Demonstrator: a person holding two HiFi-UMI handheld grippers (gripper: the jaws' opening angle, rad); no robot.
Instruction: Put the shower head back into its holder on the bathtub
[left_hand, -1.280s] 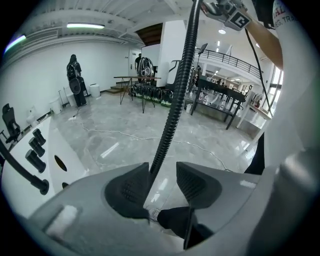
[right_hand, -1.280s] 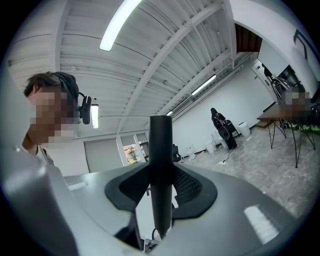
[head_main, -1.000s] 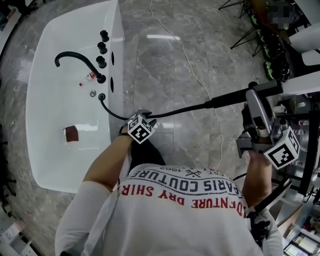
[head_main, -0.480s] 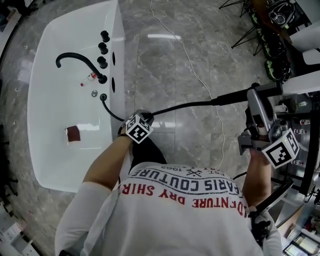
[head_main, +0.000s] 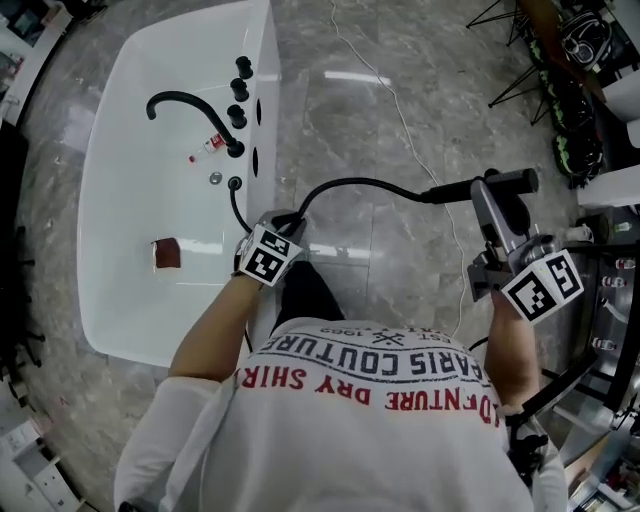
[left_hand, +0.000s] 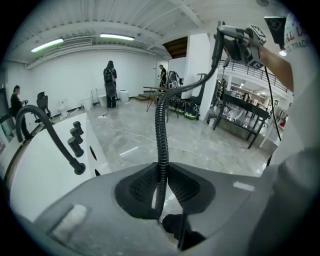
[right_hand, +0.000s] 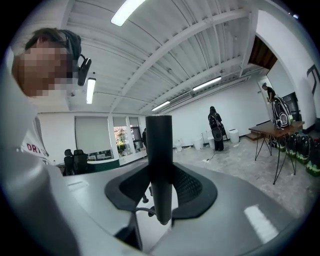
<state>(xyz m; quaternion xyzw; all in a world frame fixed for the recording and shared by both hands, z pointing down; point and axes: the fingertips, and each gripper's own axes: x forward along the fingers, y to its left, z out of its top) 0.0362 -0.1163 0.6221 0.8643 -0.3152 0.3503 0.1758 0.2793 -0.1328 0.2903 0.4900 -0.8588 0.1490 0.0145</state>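
Bathtub (head_main: 130, 150): white, at the upper left of the head view. Its long right rim borders the grey marble floor (head_main: 330, 130).
Rim fittings: 1 curved black faucet (head_main: 185, 105) and 3 black knobs (head_main: 238, 90) stand in a row toward the rim's far end. The holder (head_main: 235, 184) is a black ring on the rim at the near end of that row.
Inside the tub: a small bottle (head_main: 205, 150) and the drain (head_main: 215, 178) lie near the rim, and a brown square (head_main: 167, 253) lies nearer the tub's near end.
Open room: the floor right of the rim is bare but for 1 thin white cable (head_main: 400, 110). Tripods and gear (head_main: 560, 90) crowd the far right corner, and a dark metal frame (head_main: 610, 330) stands just beside the right arm.
Hose (left_hand: 161, 135): black and ribbed. It leaves the holder, passes the rim to the left gripper, then arcs over the floor to the shower head.
Shower head (head_main: 510, 181): black, out of its holder, held over the floor well apart from the tub's rim.
Left gripper (left_hand: 160, 187): just beside the rim's near end, its fingers (left_hand: 137, 187) pinching the hose.
Right gripper (right_hand: 161, 192): its fingers (right_hand: 192, 187) are clamped on the shower head's round black handle, which stands up between them.
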